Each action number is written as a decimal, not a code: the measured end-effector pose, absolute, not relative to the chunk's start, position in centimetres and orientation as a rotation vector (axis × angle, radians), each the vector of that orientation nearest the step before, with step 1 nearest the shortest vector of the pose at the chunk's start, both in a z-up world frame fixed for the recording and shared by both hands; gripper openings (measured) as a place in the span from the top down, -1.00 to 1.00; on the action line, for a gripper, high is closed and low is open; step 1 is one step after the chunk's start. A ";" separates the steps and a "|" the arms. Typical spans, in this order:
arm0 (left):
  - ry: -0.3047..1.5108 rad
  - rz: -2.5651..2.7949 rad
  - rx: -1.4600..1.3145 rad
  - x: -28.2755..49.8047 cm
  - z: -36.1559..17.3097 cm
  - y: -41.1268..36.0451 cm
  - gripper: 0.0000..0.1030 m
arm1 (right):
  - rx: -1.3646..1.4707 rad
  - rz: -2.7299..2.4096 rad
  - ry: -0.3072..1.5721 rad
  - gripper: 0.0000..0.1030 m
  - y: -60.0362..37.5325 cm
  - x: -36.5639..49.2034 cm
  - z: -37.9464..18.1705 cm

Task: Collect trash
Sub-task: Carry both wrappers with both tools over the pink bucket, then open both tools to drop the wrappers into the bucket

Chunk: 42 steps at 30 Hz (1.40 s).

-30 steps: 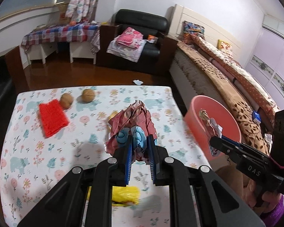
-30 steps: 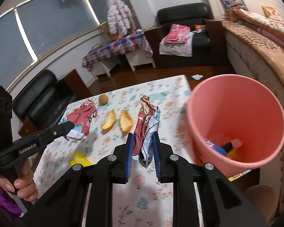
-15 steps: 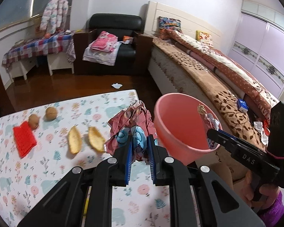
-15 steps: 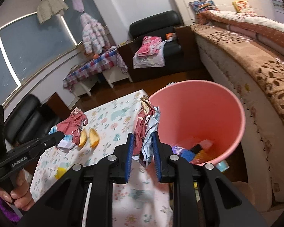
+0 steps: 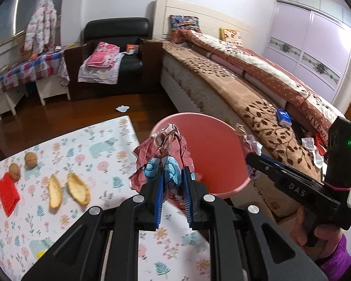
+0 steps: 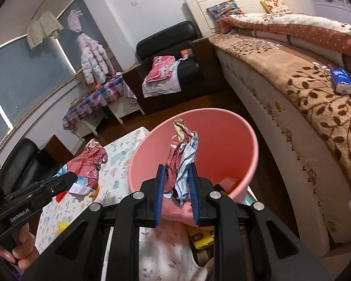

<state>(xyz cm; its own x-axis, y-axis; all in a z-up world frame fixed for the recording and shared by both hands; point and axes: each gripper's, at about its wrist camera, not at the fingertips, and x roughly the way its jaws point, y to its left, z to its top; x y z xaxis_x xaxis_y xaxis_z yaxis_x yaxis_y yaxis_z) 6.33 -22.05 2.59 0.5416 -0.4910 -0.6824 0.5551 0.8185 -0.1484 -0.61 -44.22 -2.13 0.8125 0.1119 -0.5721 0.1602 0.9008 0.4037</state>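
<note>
Bedroom behind, floral-clothed bench [image 5: 100, 154] below me. My left tongs [image 5: 173, 187] are clamped on a crumpled red-and-blue paper wrapper [image 5: 162, 157], held at the near rim of the round pink plastic bin [image 5: 213, 154]. My right tongs [image 6: 176, 188] pinch a twisted red-and-white foil wrapper [image 6: 181, 157] over that bin's mouth. Two yellow peel pieces [image 5: 67, 189] lie on the bench beside a flat red mesh pad [image 5: 8, 193].
</note>
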 end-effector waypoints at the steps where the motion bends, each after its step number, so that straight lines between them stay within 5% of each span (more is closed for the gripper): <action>1: 0.780 -0.632 0.100 6.3 2.5 -22.7 0.71 | 0.459 -0.032 0.628 0.60 -44.5 -0.6 -2.3; 27: 0.867 -0.691 0.181 8.0 -1.2 -29.5 0.65 | 0.463 -0.097 0.670 0.60 -46.4 1.1 -4.3; 40: 0.854 -0.681 0.180 8.2 -0.5 -29.5 0.08 | 0.459 -0.126 0.679 0.59 -46.7 1.6 -4.5; 42: 0.848 -0.682 0.173 8.1 -0.2 -29.3 0.05 | 0.474 -0.124 0.679 0.44 -46.8 1.5 -4.4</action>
<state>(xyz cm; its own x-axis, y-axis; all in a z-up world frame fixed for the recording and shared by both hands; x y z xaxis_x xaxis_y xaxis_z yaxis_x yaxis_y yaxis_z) 8.10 -29.28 -0.24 0.4654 -0.4864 -0.7395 0.6184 0.7764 -0.1215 1.53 -46.76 -4.45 0.7754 0.0416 -0.6301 0.2617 0.8869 0.3806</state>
